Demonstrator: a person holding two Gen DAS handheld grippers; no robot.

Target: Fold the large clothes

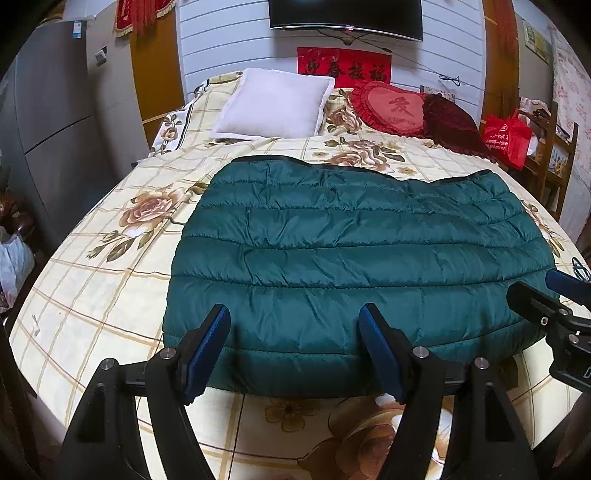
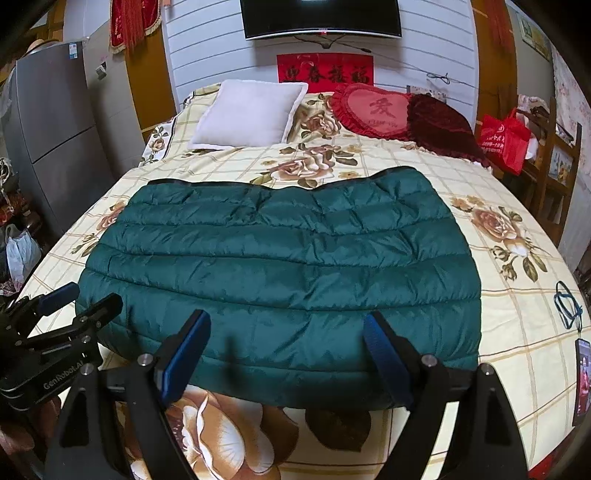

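Quilted and dark green, a folded puffer jacket [image 1: 354, 258] lies flat on a bed [image 1: 92, 280] spread with a cream, rose-printed checked sheet, its near folded edge close to the foot of the bed and its dark-trimmed far edge pointing toward the pillows. Poised just above that near edge, the left gripper [image 1: 295, 350] stands with its blue-padded fingers [image 1: 207, 350] spread wide, nothing between them. Beside it to the right, the right gripper [image 2: 288, 354] hangs over the same edge, its jaws equally wide and empty; its blue pads [image 2: 384, 362] frame the jacket's near right part. Each tool shows at the margin of the other's view, the two held close together. At the head of the bed rest a white square pillow [image 1: 273, 105], a red heart-shaped cushion [image 1: 391, 107] and a dark maroon cushion [image 1: 450, 125]. On the wall behind hang a television [image 1: 345, 16] and a red banner [image 1: 343, 66] with gold characters. A grey refrigerator [image 1: 55, 122] stands to the left, a red shopping bag [image 1: 506, 138] to the right.
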